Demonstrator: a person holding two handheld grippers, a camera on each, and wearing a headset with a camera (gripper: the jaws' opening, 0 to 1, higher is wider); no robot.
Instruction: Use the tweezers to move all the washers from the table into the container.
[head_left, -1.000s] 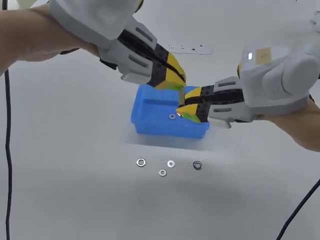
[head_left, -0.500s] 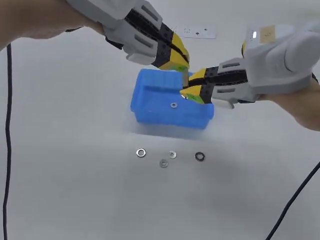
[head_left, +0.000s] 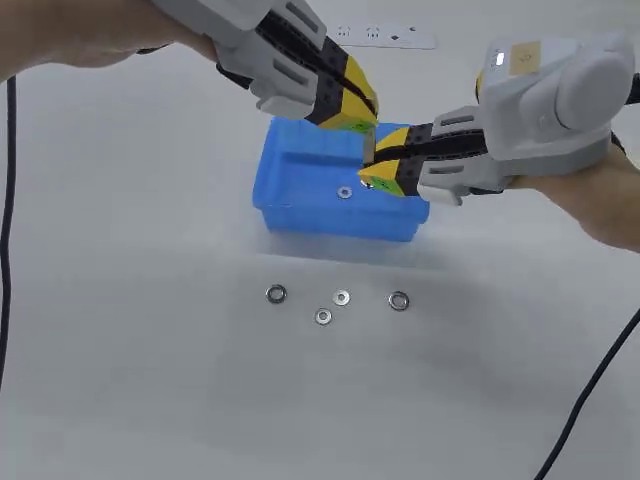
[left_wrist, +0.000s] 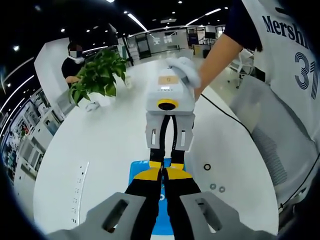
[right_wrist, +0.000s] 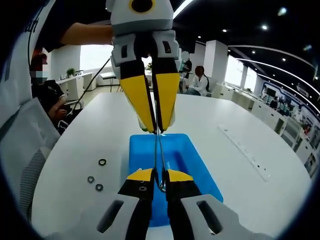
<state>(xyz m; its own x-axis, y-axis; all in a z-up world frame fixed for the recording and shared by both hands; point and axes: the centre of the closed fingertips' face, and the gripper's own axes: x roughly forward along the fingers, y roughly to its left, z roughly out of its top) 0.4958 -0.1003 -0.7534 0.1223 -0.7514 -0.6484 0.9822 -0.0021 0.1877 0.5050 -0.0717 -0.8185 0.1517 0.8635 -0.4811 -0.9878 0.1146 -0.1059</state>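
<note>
- Four washers (head_left: 342, 297) lie flat in the lower middle of the head view, on the table (head_left: 150, 400) near the container (head_left: 330, 222). A fifth lies inside it.
- They look like small metal rings: light, stiff and likely slippery. I would pinch one across its rim, with one tweezer tip through the hole.
- The tweezers (right_wrist: 158, 155) are thin and probably springy. They run between the two grippers above the container.
- The left gripper (head_left: 362, 118) has its jaws closed on one end of the tweezers.
- The right gripper (head_left: 372, 180) has its jaws nearly together, clamping the tweezer legs.
- The table is white, smooth and bare, so a nudged washer may slide.
- The room is an open office. A power strip (head_left: 385, 38) is at the top of the head view, and a plant (left_wrist: 97, 75) is in the upper left of the left gripper view.
</note>
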